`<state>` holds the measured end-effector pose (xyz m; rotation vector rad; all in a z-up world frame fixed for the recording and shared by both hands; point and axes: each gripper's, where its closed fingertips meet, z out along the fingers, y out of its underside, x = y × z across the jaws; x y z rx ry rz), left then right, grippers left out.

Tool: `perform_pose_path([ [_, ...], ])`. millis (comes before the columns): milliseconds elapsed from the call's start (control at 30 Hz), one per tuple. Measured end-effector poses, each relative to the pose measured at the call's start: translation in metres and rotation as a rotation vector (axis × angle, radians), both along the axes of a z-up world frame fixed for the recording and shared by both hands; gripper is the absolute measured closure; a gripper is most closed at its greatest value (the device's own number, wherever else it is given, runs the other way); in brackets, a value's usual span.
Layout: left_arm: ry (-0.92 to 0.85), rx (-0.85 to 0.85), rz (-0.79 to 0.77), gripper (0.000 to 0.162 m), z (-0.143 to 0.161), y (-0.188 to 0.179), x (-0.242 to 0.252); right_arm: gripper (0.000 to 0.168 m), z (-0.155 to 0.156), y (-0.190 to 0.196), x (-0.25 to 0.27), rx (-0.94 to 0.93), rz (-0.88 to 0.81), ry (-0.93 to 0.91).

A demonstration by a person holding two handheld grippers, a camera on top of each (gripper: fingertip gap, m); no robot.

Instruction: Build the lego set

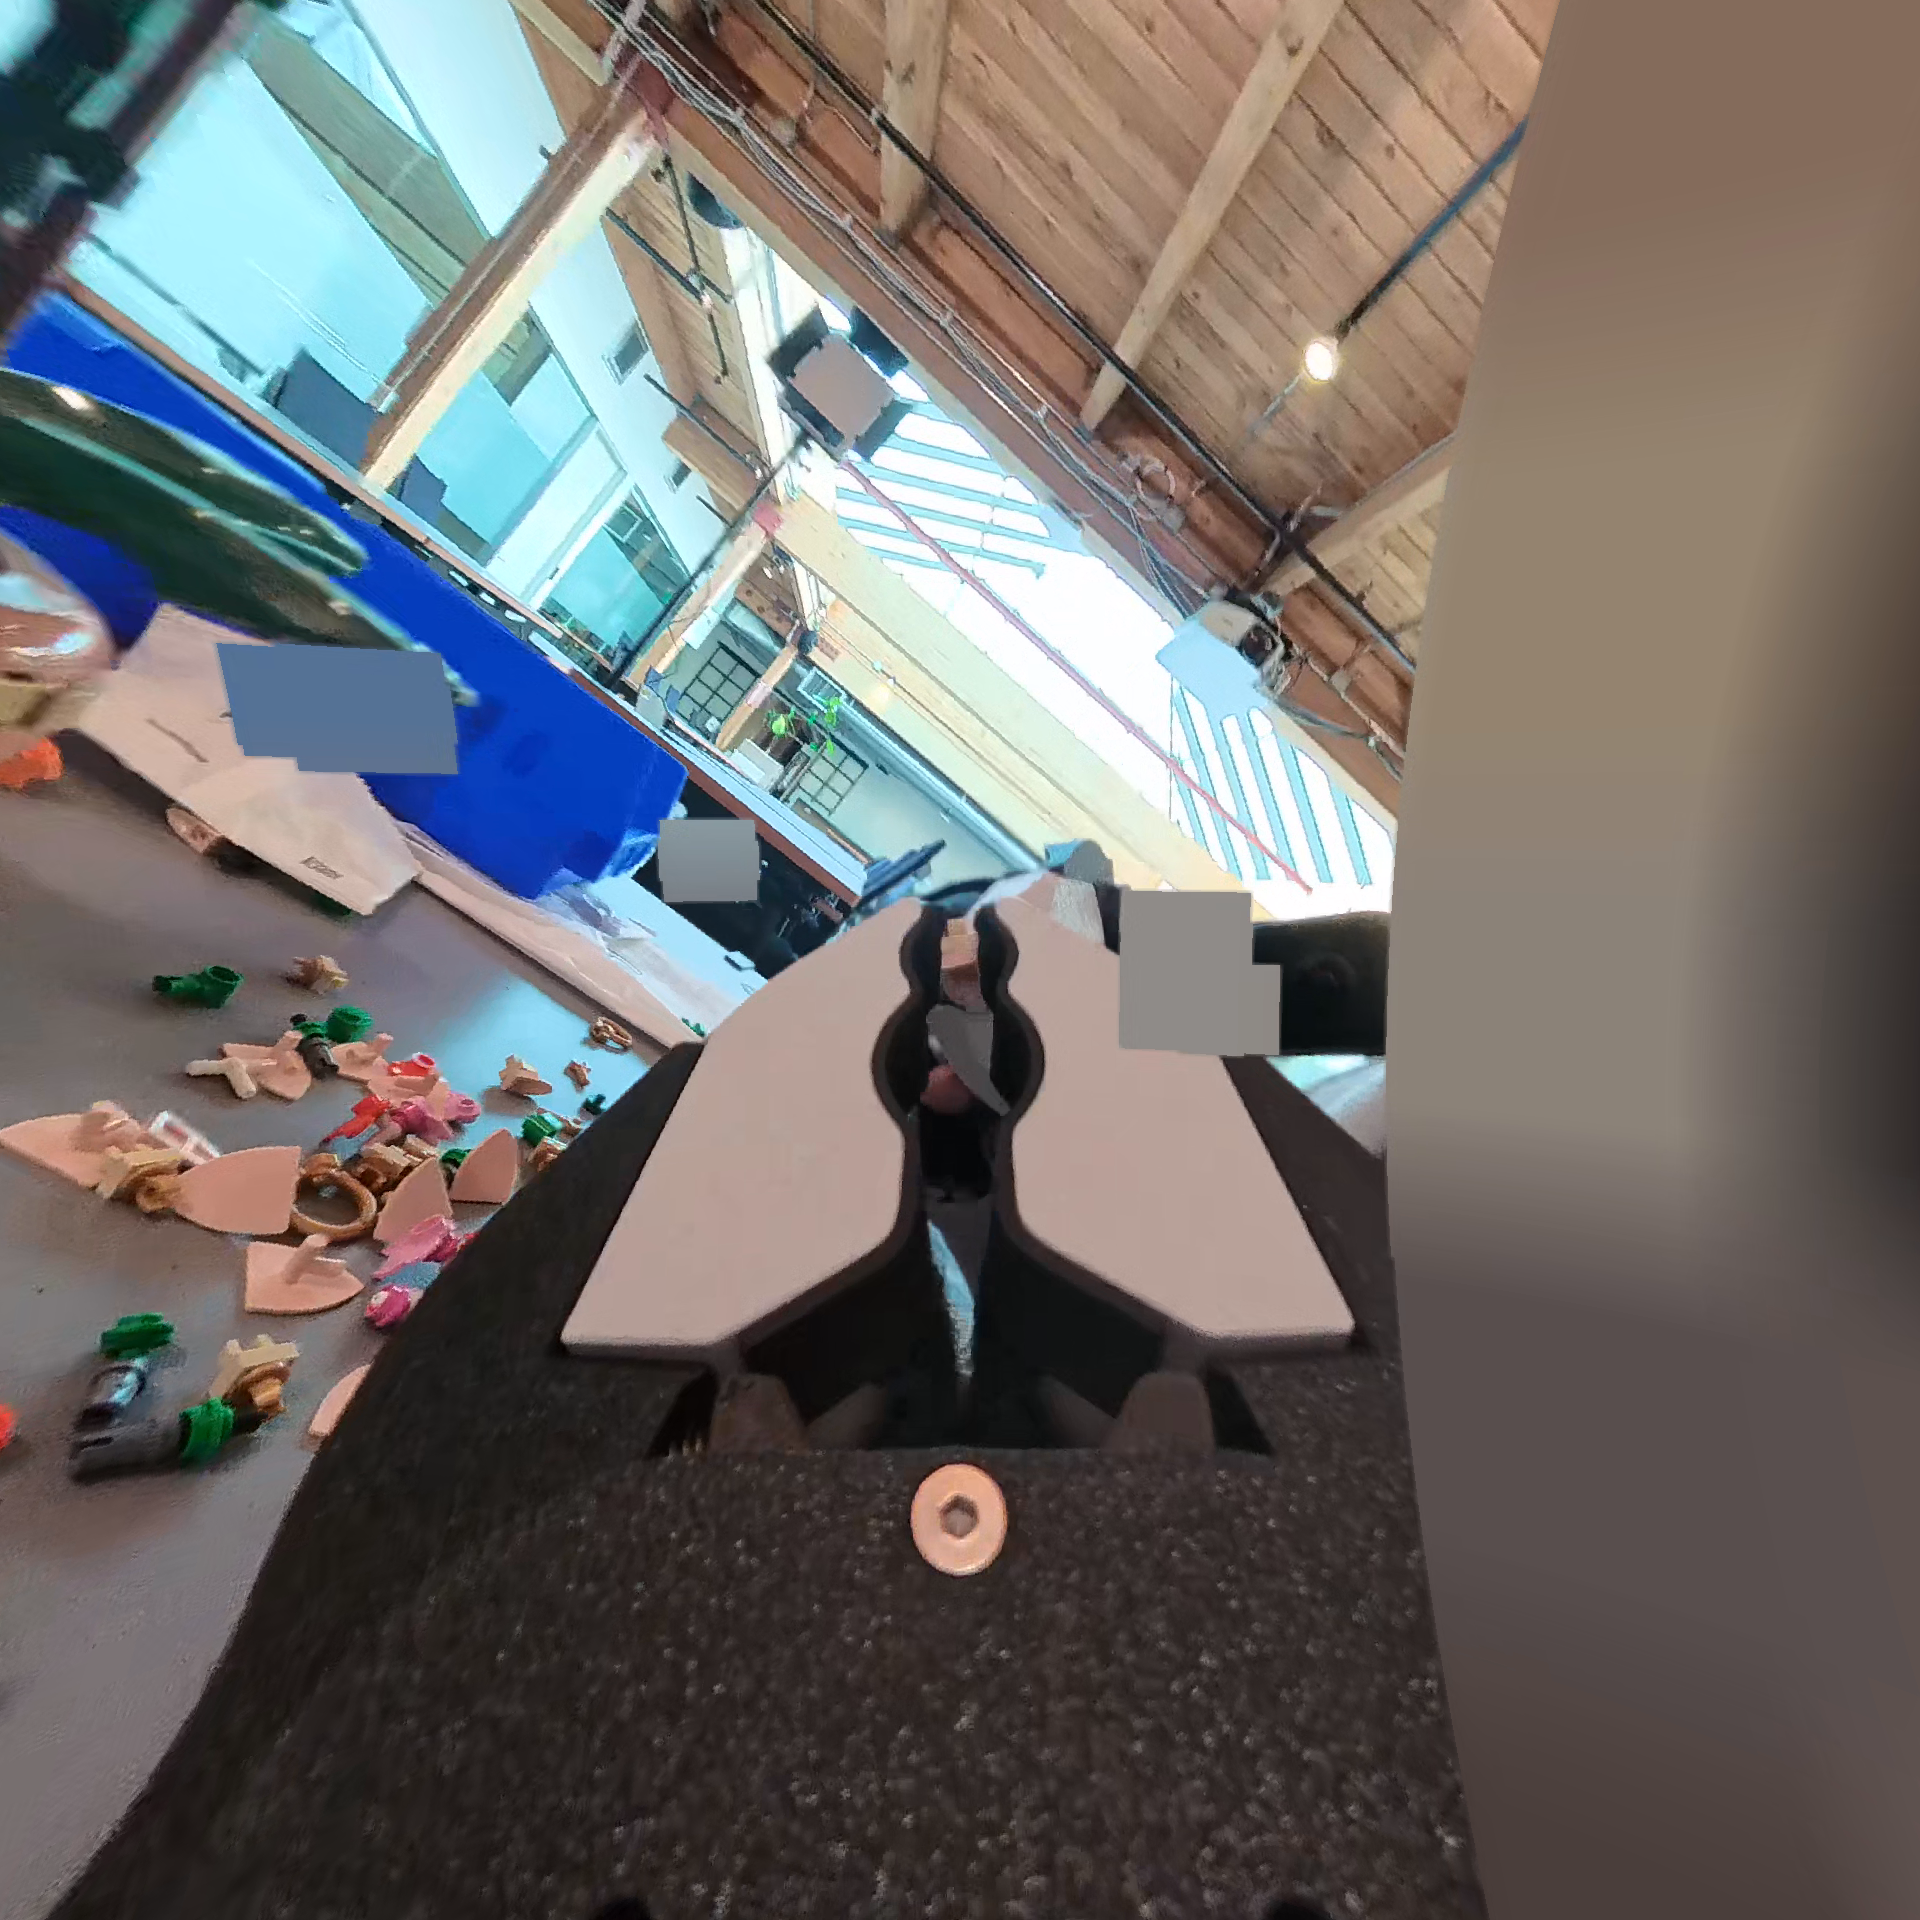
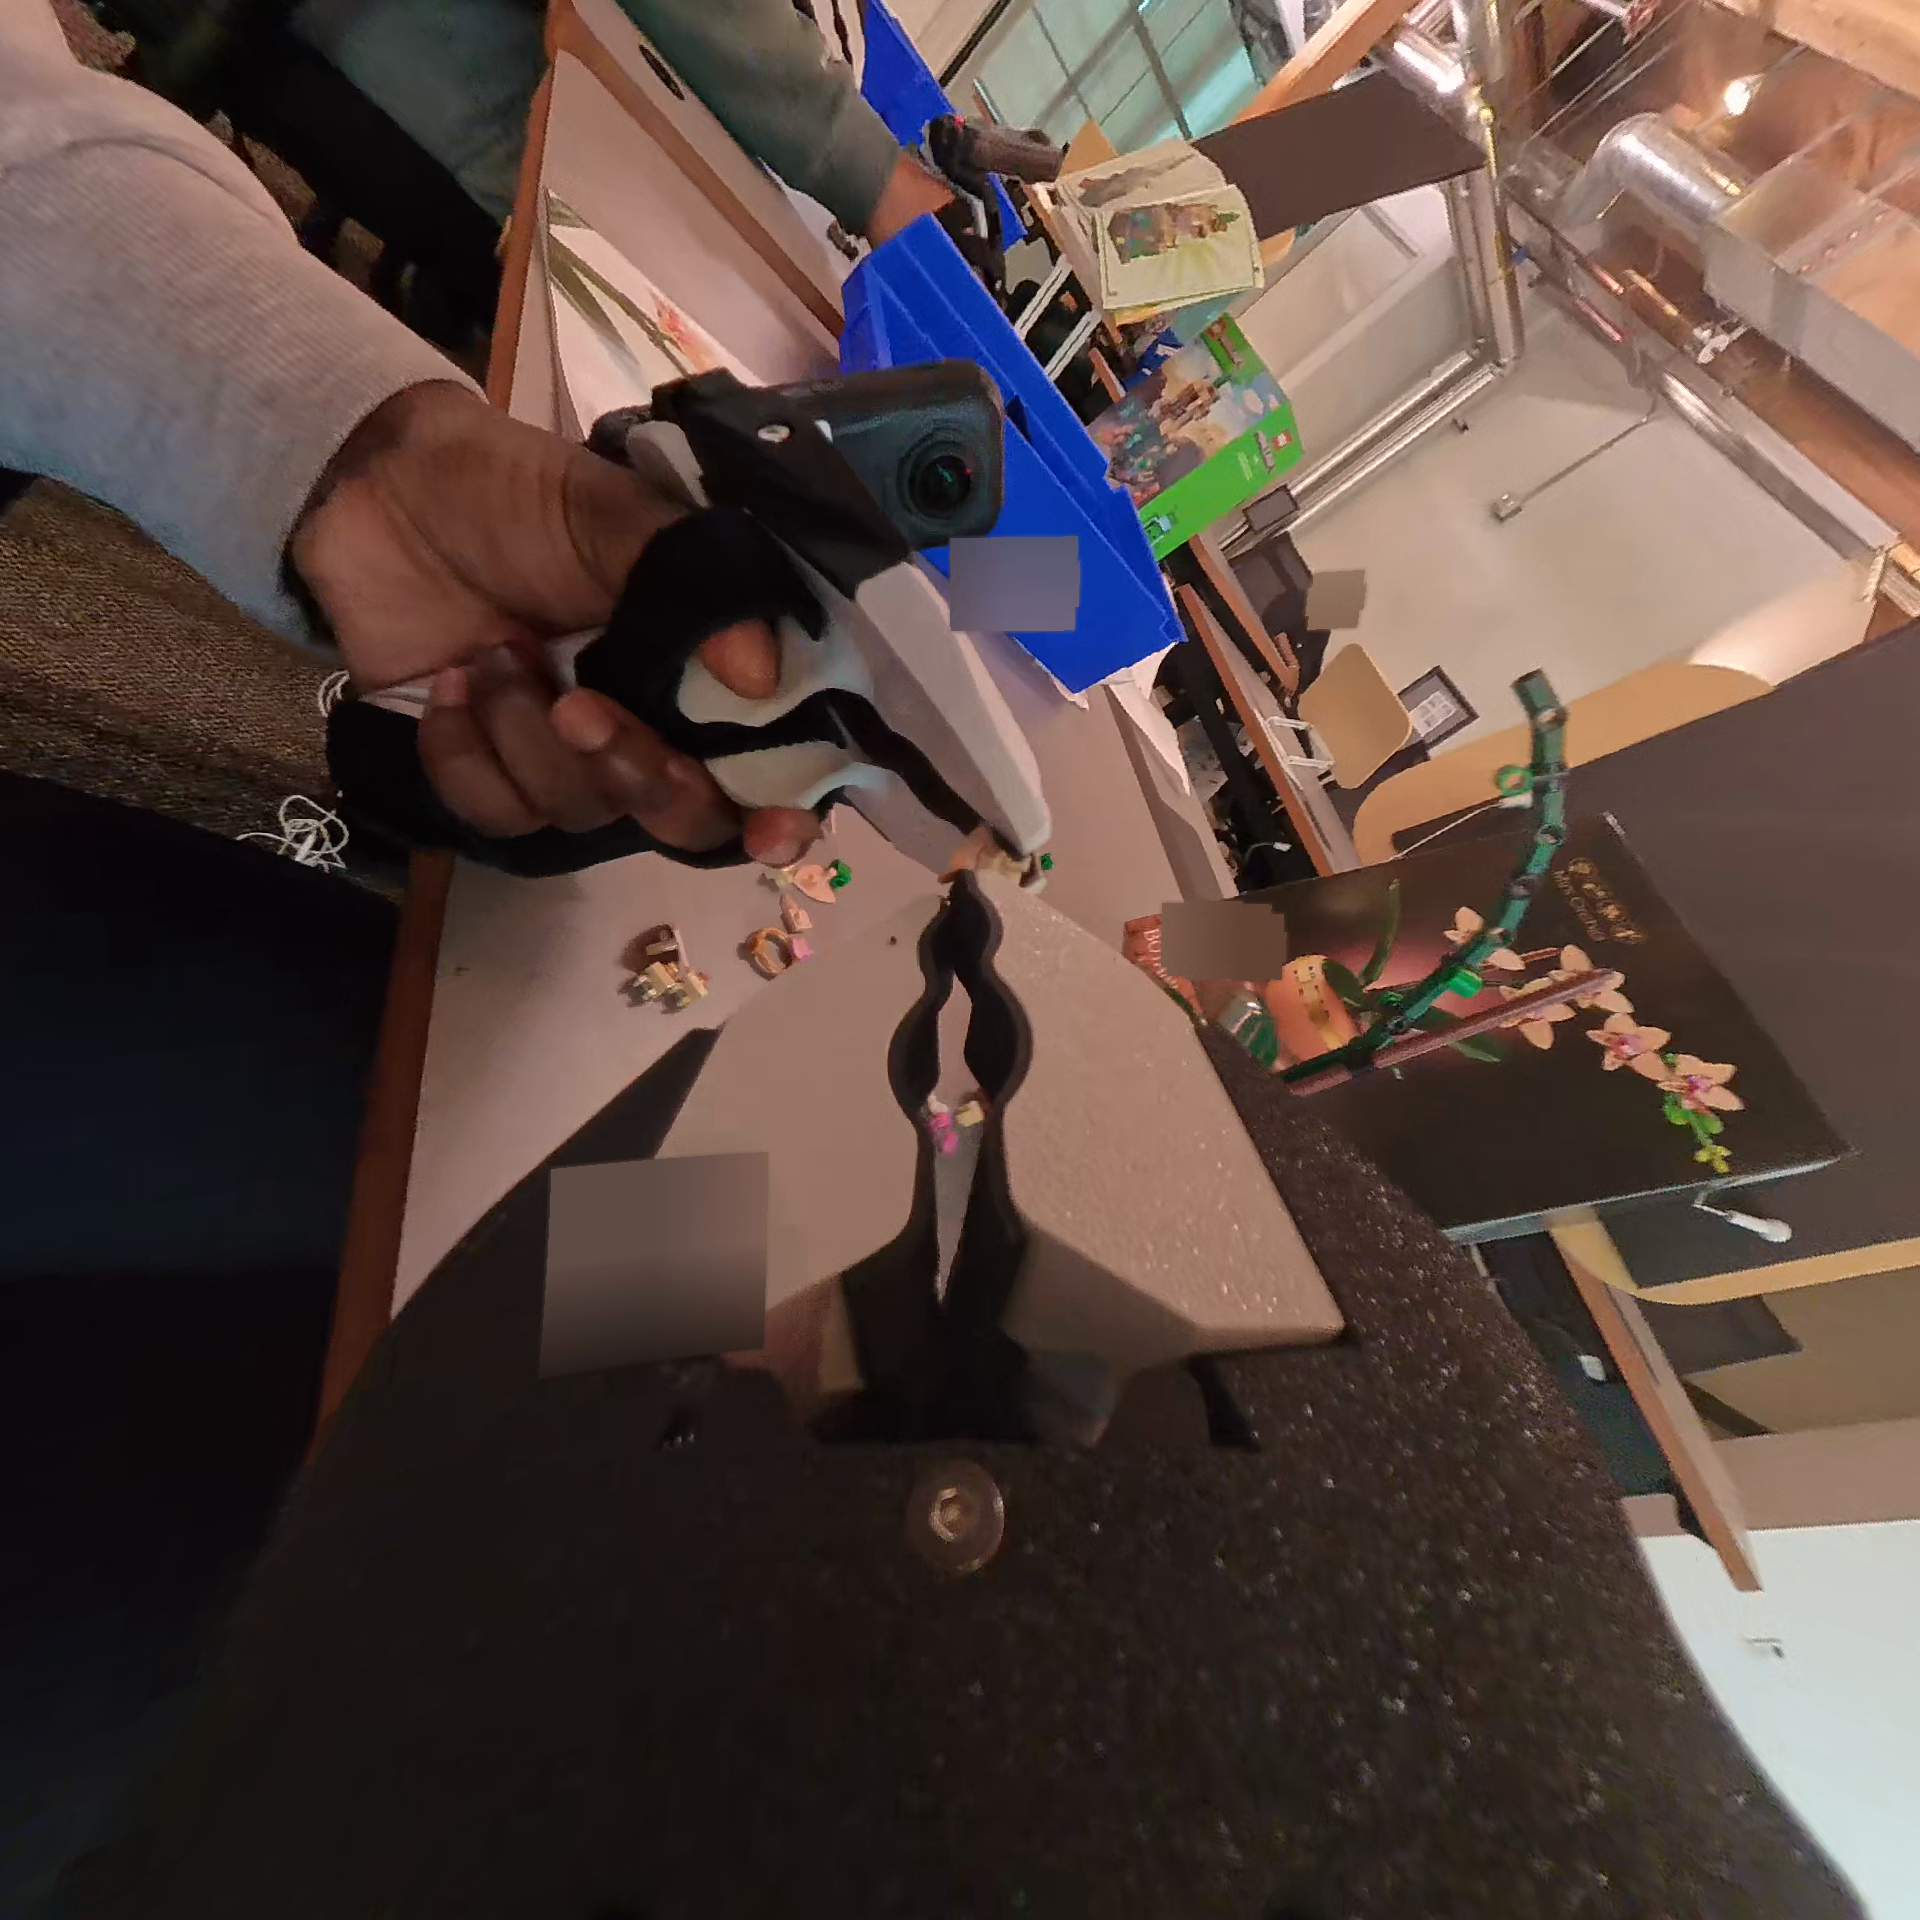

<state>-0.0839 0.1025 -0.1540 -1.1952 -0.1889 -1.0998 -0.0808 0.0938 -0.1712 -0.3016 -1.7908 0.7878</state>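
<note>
The right gripper (image 2: 961, 909) had its jaws closed, pinching nothing I could see. The left gripper (image 2: 1013, 857) gripped a small beige piece (image 2: 982, 854) above the grey desk (image 2: 499, 997). Loose lego pieces (image 1: 312, 1164) lay scattered left; two blue bins (image 2: 997, 416) stood far, under a wooden ceiling (image 1: 1039, 156).

Blue bin (image 2: 1013, 416) on grey table (image 2: 499, 1049); green box (image 2: 1210, 436) behind; wooden plank ceiling (image 1: 1091, 156) overhead.
</note>
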Motion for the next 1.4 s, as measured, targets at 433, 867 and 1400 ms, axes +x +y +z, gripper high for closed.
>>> perform_pose_path([
  [433,-0.230,-0.033,0.019,0.156,-0.003,0.004,-0.028,0.163,0.005,0.013,-0.014,-0.293,0.010,-0.063],
  [867,-0.322,-0.045,0.025,0.156,-0.004,0.006,-0.027,0.162,0.009,0.009,-0.028,-0.224,-0.069,0.057],
  [1400,-0.323,-0.036,0.008,0.156,-0.002,0.004,-0.023,0.164,0.007,0.007,-0.027,-0.188,-0.043,0.053],
])
